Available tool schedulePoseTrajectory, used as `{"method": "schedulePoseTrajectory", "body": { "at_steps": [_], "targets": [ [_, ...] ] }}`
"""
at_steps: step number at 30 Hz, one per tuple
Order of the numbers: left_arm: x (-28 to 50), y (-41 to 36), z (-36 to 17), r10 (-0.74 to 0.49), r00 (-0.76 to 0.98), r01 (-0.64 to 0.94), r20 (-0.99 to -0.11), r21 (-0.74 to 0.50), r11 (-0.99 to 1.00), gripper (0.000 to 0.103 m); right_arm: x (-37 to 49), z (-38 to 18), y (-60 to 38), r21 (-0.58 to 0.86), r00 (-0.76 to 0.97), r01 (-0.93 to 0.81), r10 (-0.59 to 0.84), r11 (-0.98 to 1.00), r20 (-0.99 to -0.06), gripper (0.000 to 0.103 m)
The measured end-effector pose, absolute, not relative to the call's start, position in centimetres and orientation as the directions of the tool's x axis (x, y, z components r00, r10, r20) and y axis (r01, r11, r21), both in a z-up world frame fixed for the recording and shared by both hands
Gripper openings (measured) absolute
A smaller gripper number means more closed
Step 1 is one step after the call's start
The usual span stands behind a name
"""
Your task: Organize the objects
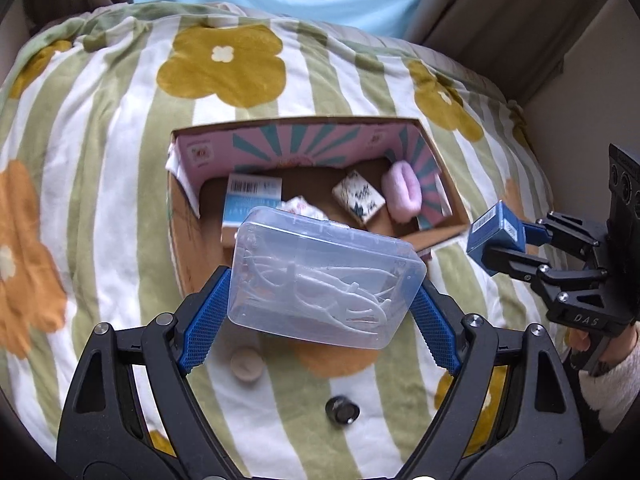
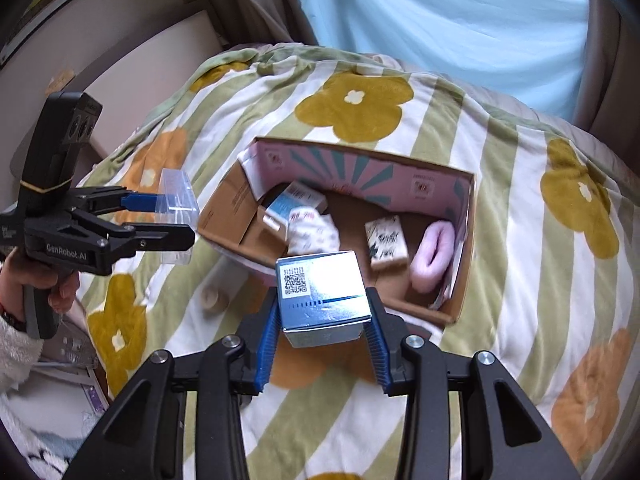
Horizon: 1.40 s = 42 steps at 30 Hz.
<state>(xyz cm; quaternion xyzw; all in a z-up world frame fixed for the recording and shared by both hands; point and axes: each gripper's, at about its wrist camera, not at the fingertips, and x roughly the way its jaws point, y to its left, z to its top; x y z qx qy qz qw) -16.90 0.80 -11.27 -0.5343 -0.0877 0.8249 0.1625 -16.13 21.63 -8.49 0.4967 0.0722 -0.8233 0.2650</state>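
Observation:
My left gripper [image 1: 320,284] is shut on a clear plastic case [image 1: 326,276] of white floss picks, held above the near edge of an open cardboard box [image 1: 180,240]. My right gripper [image 2: 322,320] is shut on a small blue carton [image 2: 322,292] with a QR code, just in front of the box [image 2: 464,264]. The box holds a blue-white carton [image 1: 250,200], a crumpled packet [image 1: 304,208], a patterned white box [image 1: 358,196] and a pink fluffy roll [image 1: 402,192]. The right gripper [image 1: 502,246] shows at the right of the left wrist view; the left gripper [image 2: 168,220] shows at the left of the right wrist view.
The box lies on a striped flower-pattern blanket [image 1: 100,160] over a bed. A small beige round lid [image 1: 246,364] and a dark round cap [image 1: 342,410] lie on the blanket below my left gripper. A wall and curtain [image 2: 440,20] stand behind.

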Motion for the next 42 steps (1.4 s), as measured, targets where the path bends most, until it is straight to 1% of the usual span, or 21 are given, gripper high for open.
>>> {"method": "schedulePoseTrajectory", "body": {
  "at_steps": [3,8,11,13,17,23,27,33,34,35,36,37,38,39,41,42],
  "targets": [
    [-19.6,1.1,-11.9,0.363,-0.377,-0.148,-0.852,-0.331,-0.932,0.085,-18.4,-9.0,21.0,0.123,-0.368,0.469,-0.32,-0.875,-0.873,0.037],
    [-23.5,2.1,-13.8,0.326,-0.356,-0.128,-0.876,-0.3,-0.945,0.085,-22.1,-10.8,21.0,0.159,-0.343,0.389,-0.303,-0.907,-0.889,0.037],
    [-25.5,2.5,-15.6,0.32,-0.313,-0.094,-0.894,-0.307,-0.947,0.085,-24.0,-12.1,21.2,0.155,-0.342,0.333,-0.272,-0.93,-0.9,0.037],
    [-26.5,2.9,-16.7,0.326,-0.292,-0.077,-0.899,-0.318,-0.945,0.085,-25.2,-13.0,21.5,0.182,-0.33,0.298,-0.28,-0.937,-0.902,0.037],
    [-27.4,3.5,-17.9,0.307,-0.282,-0.071,-0.909,-0.3,-0.951,0.085,-26.8,-14.2,21.9,0.2,-0.32,0.254,-0.278,-0.946,-0.906,0.037],
    [-28.0,3.9,-19.3,0.279,-0.266,-0.069,-0.923,-0.271,-0.96,0.085,-28.2,-15.0,21.7,0.2,-0.313,0.261,-0.278,-0.944,-0.908,0.037],
    [-28.1,4.1,-19.5,0.242,-0.269,-0.087,-0.932,-0.226,-0.97,0.085,-28.8,-15.3,21.6,0.203,-0.309,0.256,-0.279,-0.945,-0.909,0.037],
    [-28.4,4.2,-19.8,0.227,-0.276,-0.095,-0.934,-0.209,-0.973,0.085,-29.8,-16.1,21.7,0.235,-0.279,0.216,-0.29,-0.948,-0.915,0.038],
    [-28.4,4.2,-19.8,0.228,-0.28,-0.094,-0.932,-0.21,-0.973,0.086,-29.8,-16.1,21.8,0.23,-0.284,0.207,-0.283,-0.951,-0.916,0.042],
    [-28.3,4.2,-19.8,0.231,-0.282,-0.092,-0.931,-0.213,-0.973,0.09,-29.9,-16.0,21.8,0.225,-0.287,0.199,-0.276,-0.954,-0.917,0.045],
    [-28.2,4.2,-19.8,0.23,-0.283,-0.087,-0.931,-0.213,-0.973,0.103,-29.9,-16.0,21.9,0.218,-0.29,0.188,-0.266,-0.958,-0.919,0.059],
    [-28.0,4.1,-19.7,0.235,-0.291,-0.083,-0.927,-0.221,-0.972,0.103,-29.9,-15.8,22.1,0.208,-0.296,0.176,-0.254,-0.962,-0.921,0.078],
    [-27.9,4.0,-19.6,0.243,-0.295,-0.082,-0.924,-0.229,-0.97,0.103,-29.9,-15.7,22.2,0.203,-0.306,0.168,-0.247,-0.965,-0.919,0.083],
    [-27.7,4.0,-19.6,0.245,-0.294,-0.082,-0.924,-0.231,-0.97,0.103,-29.8,-15.5,22.4,0.204,-0.321,0.162,-0.247,-0.965,-0.914,0.086],
    [-27.4,4.0,-19.6,0.236,-0.29,-0.083,-0.928,-0.221,-0.972,0.103,-29.7,-15.1,22.8,0.219,-0.336,0.153,-0.26,-0.964,-0.905,0.087],
    [-27.3,4.0,-19.5,0.235,-0.291,-0.084,-0.927,-0.22,-0.972,0.103,-29.7,-15.0,23.0,0.228,-0.336,0.147,-0.265,-0.963,-0.904,0.089]
  ]
}}
